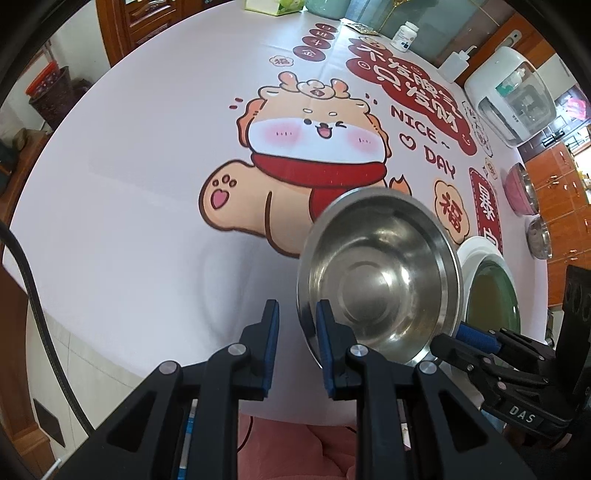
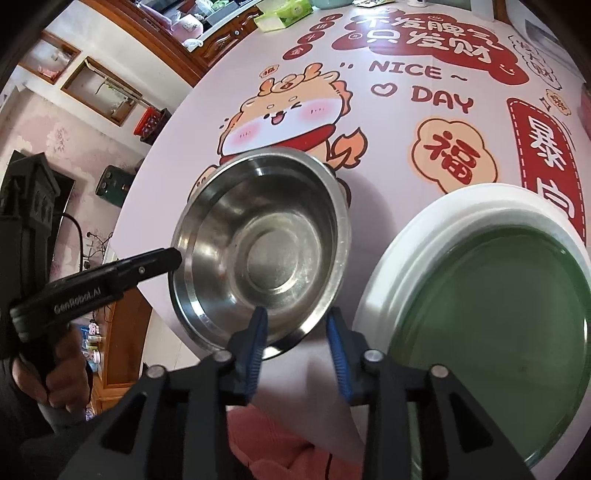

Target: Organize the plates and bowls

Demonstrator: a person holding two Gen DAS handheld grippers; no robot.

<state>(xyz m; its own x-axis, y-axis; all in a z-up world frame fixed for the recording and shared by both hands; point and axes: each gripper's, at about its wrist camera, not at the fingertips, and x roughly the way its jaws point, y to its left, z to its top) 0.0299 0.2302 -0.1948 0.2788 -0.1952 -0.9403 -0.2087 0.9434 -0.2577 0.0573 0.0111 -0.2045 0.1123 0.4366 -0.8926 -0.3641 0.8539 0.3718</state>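
A steel bowl [image 1: 384, 273] [image 2: 266, 243] sits low over the cartoon tablecloth, tilted. My left gripper [image 1: 298, 308] is shut on its rim, one blue pad inside the wall and one outside. In the right wrist view it comes in from the left, with its tip [image 2: 173, 256] at that rim. My right gripper [image 2: 297, 314] is open astride the bowl's near edge, its pads clear of the metal. In the left wrist view, one of its blue pads [image 1: 476, 336] shows beside the bowl. Just right of the bowl lies a white plate [image 2: 388, 258] [image 1: 476, 251] with a green centre.
A pink bowl [image 1: 521, 188] and a small steel bowl [image 1: 539, 236] stand near the table's right edge. A white appliance [image 1: 513, 96], a squeeze bottle [image 1: 456, 62], a pill bottle [image 1: 404, 35] and a tissue box [image 2: 284, 16] line the far side. A hand [image 2: 55, 376] grips the left gripper's handle.
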